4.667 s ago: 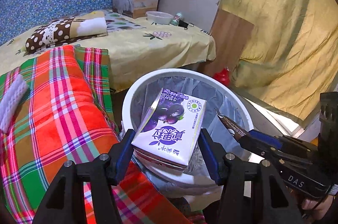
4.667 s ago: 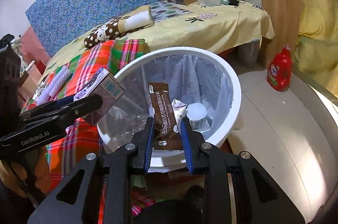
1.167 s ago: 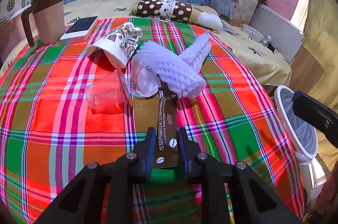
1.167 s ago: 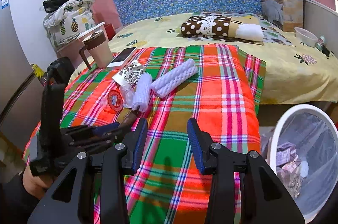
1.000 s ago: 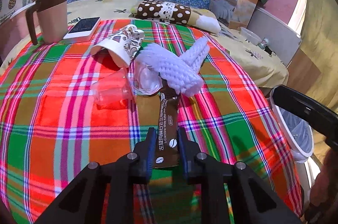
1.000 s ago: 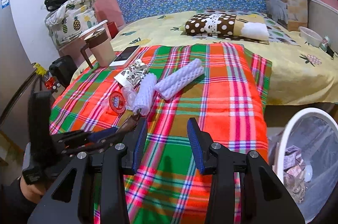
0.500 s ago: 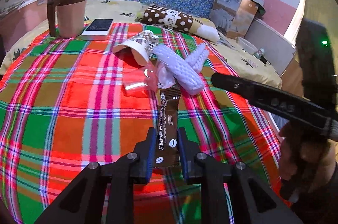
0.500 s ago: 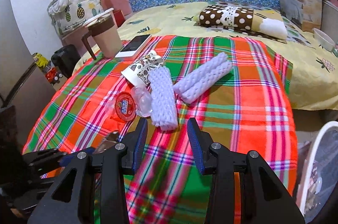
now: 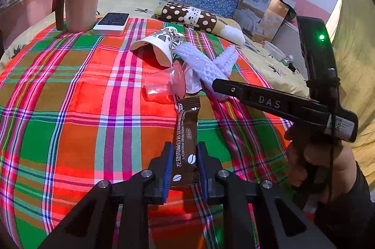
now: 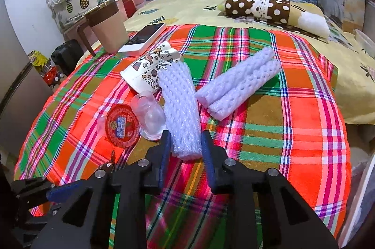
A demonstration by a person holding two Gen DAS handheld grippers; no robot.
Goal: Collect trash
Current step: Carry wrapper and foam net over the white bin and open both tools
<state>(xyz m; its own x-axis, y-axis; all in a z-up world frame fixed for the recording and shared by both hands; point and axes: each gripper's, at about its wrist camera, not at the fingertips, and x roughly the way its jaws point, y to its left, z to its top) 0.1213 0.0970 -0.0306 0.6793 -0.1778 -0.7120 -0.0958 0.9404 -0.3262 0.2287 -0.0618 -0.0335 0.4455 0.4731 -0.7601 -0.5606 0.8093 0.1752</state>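
Note:
A brown coffee sachet (image 9: pixel 186 131) sticks forward out of my left gripper (image 9: pixel 184 169), which is shut on its near end above the plaid cloth. My right gripper (image 10: pixel 185 150) is low over the trash pile. Its jaws are closing on the near end of a white foam net sleeve (image 10: pixel 180 103), and both pads touch it. From the left wrist view, the right gripper's black finger (image 9: pixel 257 98) reaches over that same sleeve (image 9: pixel 201 66). Beside it lie a second foam sleeve (image 10: pixel 239 87), a patterned paper cup (image 10: pixel 150 70), a clear plastic cup (image 10: pixel 150 113) and a red-lidded jelly cup (image 10: pixel 121 124).
A brown mug (image 10: pixel 107 26) and a white phone (image 10: pixel 145 37) stand at the far left of the plaid cloth (image 10: pixel 293 131). A dotted pillow (image 10: pixel 262 7) and a printed box (image 9: pixel 264 12) lie behind on the yellow bedsheet. A hand (image 9: pixel 316 162) holds the right gripper.
The right gripper has come forward and down to the nearer foam sleeve, and its jaws have narrowed around it. The left gripper has kept the sachet and drifted a little.

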